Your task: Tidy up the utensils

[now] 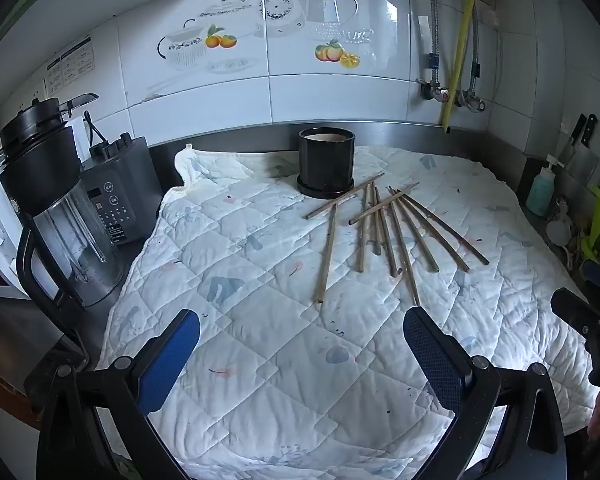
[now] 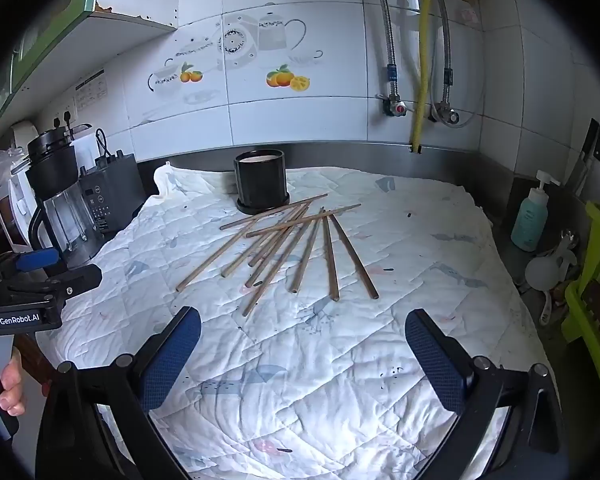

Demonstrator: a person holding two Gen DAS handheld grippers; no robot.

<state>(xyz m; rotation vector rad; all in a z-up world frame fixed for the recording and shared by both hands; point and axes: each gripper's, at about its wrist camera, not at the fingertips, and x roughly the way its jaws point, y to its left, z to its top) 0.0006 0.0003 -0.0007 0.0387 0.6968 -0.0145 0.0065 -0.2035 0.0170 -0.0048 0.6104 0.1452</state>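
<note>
Several wooden chopsticks (image 1: 384, 232) lie scattered and crossing on a white quilted cloth (image 1: 260, 344), also seen in the right wrist view as chopsticks (image 2: 292, 248) on the cloth (image 2: 340, 380). Behind them stands a black cylindrical holder (image 1: 326, 162) on a black saucer, the same holder (image 2: 261, 182) in the right wrist view. My left gripper (image 1: 300, 320) hangs open above the cloth, short of the chopsticks, with nothing between its blue pads. My right gripper (image 2: 302, 322) is open too, just in front of the nearest chopstick ends, holding nothing.
A blender jug (image 1: 56, 204) and its dark base (image 1: 118, 192) stand at the left. A soap pump bottle (image 2: 531, 216), a green rack (image 2: 592, 292) and knives on the wall are at the right. Tiled wall with pipes rises behind. A hand (image 2: 10, 388) grips the left tool.
</note>
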